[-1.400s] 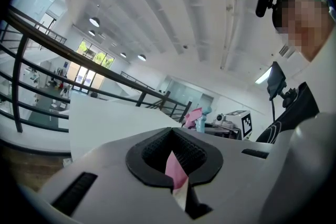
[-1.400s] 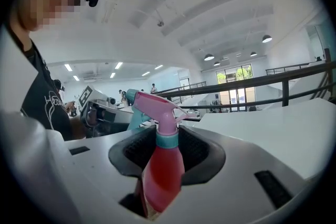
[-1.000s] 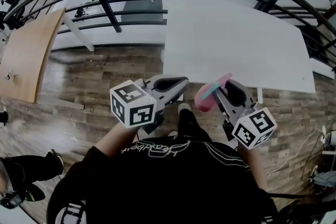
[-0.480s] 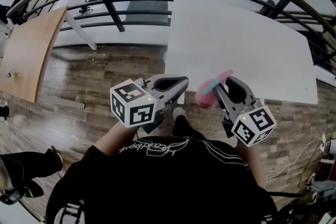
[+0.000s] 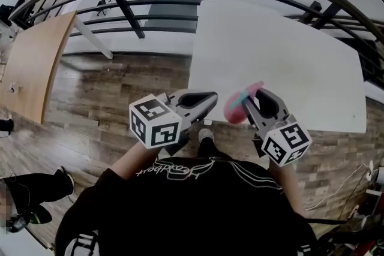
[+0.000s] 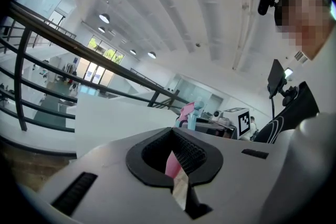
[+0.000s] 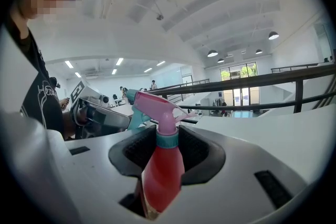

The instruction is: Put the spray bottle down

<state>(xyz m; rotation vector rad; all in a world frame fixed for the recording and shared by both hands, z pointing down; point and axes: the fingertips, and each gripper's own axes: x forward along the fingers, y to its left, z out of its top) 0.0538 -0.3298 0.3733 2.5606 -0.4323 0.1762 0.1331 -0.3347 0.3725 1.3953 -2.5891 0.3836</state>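
Observation:
In the right gripper view a pink spray bottle [image 7: 161, 173] with a teal collar and pink trigger head stands upright between the jaws of my right gripper [image 7: 168, 140], which is shut on its body. From the head view the spray bottle [image 5: 240, 106] hangs in the air at the near edge of the white table [image 5: 282, 51], held by the right gripper [image 5: 252, 106]. Just left of it, my left gripper [image 5: 201, 99] has its jaws together and holds nothing. The left gripper [image 6: 176, 150] points at the spray bottle [image 6: 187, 113], whose head shows past the jaws.
A black curved railing [image 5: 120, 0] runs behind the table and to the left. A wood-coloured tabletop [image 5: 33, 63] lies at far left. Plank flooring [image 5: 114, 87] lies below me. The person's dark shirt [image 5: 198, 201] fills the bottom of the head view.
Both grippers keep their grip states. The view has shifted slightly, and the table edge now sits a little closer to the held bottle.

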